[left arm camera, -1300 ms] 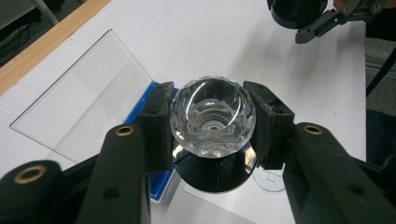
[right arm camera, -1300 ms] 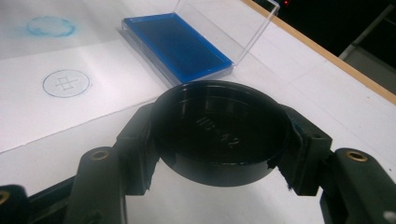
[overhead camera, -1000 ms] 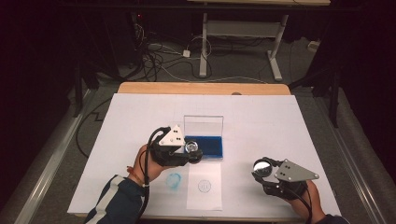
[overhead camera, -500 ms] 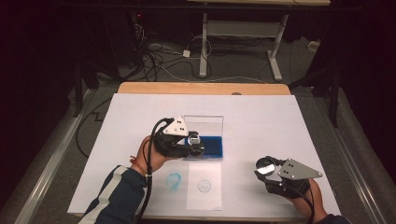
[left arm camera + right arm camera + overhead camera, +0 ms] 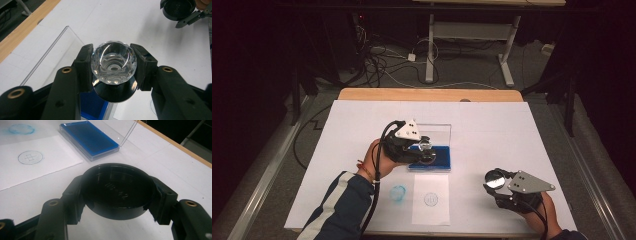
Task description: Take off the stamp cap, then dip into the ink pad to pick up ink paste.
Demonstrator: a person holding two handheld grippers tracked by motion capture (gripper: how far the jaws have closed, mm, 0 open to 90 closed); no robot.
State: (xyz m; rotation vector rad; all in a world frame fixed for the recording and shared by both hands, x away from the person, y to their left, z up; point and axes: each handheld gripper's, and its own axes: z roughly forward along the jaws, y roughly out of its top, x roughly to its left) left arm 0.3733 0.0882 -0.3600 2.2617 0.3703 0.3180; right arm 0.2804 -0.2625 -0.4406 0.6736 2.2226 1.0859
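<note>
Here, in the high view, the left hand-held gripper [image 5: 424,148] hangs over the blue ink pad [image 5: 432,156] in its clear open case, its jaws closed on a stamp with a faceted crystal knob [image 5: 425,145]. The right hand-held gripper [image 5: 496,181] sits well apart, near the tabletop's [image 5: 492,125] right front corner, clamped on the stamp's round black cap [image 5: 495,178]. A sheet of paper [image 5: 430,199] with a circular print lies just in front of the pad, a blue smudge [image 5: 398,192] beside it.

In the left gripper view, the jaws of the left hand-held gripper [image 5: 114,66] press the crystal knob [image 5: 114,62] from both sides, with the stamp's black base [image 5: 115,93] below. The knob looks hard, smooth and slippery, probably brittle if dropped; its widest facets seem the safest place to hold, squarely and firmly.

In the right gripper view, the right hand-held gripper [image 5: 116,195] grips the black cap [image 5: 117,190] across its rim. The cap appears light and stiff plastic, easy to hold by the wall.
</note>
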